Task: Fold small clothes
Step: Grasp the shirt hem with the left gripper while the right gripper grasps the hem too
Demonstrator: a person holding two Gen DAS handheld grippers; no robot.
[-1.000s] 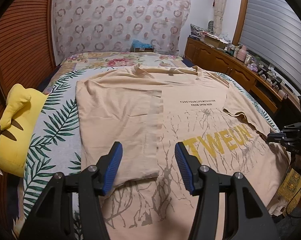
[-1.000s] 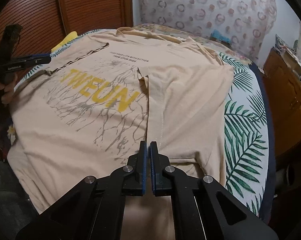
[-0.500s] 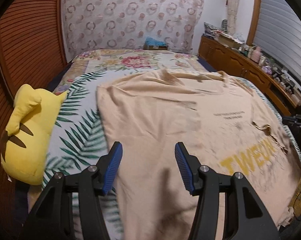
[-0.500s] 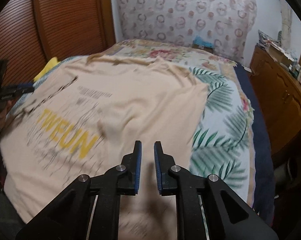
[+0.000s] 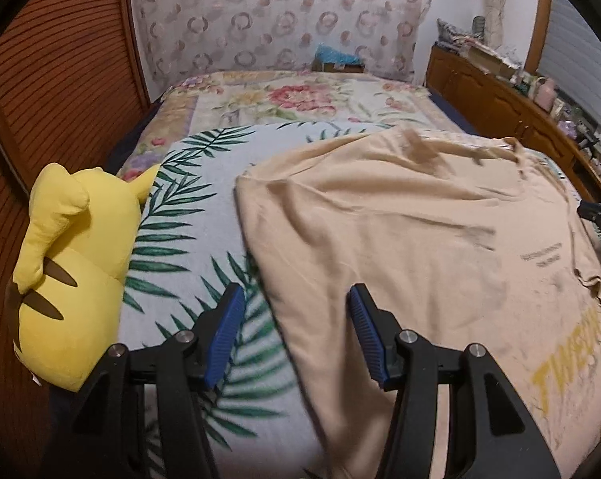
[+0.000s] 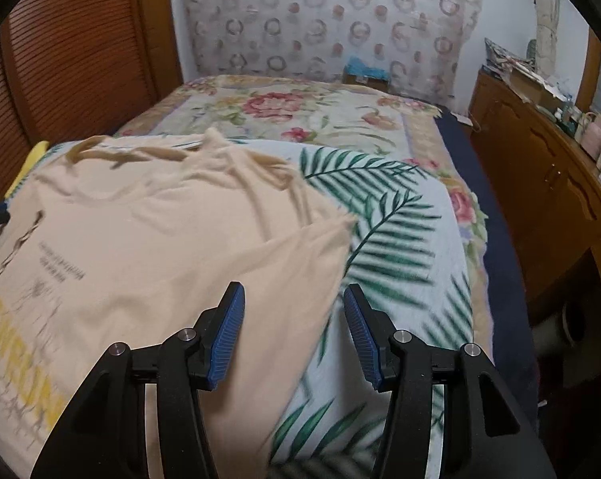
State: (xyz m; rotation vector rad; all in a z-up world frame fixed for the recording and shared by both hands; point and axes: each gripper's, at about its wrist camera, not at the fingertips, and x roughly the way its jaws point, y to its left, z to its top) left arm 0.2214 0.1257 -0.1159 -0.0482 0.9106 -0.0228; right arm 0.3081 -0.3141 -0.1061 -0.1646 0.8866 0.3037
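Observation:
A beige T-shirt [image 5: 400, 239] with yellow lettering lies spread on the bed, its sides folded inward. My left gripper [image 5: 296, 299] is open and empty, above the shirt's left folded edge. The shirt also shows in the right wrist view [image 6: 160, 247]. My right gripper [image 6: 292, 299] is open and empty, above the shirt's right folded edge, where the cloth meets the leaf-print cover. The right gripper's tip [image 5: 598, 213] shows at the far right of the left wrist view.
A yellow plush toy [image 5: 68, 263] lies on the bed's left side. The leaf-print cover [image 6: 400, 239] and a floral blanket [image 5: 292, 99] cover the bed. A wooden cabinet [image 6: 540, 183] with clutter runs along the right. A slatted wooden wall [image 5: 52, 92] stands left.
My right gripper has gone from shut to open. Both grippers swung outward, the left to the shirt's left edge, the right to its right edge. The shirt's sides now lie folded over.

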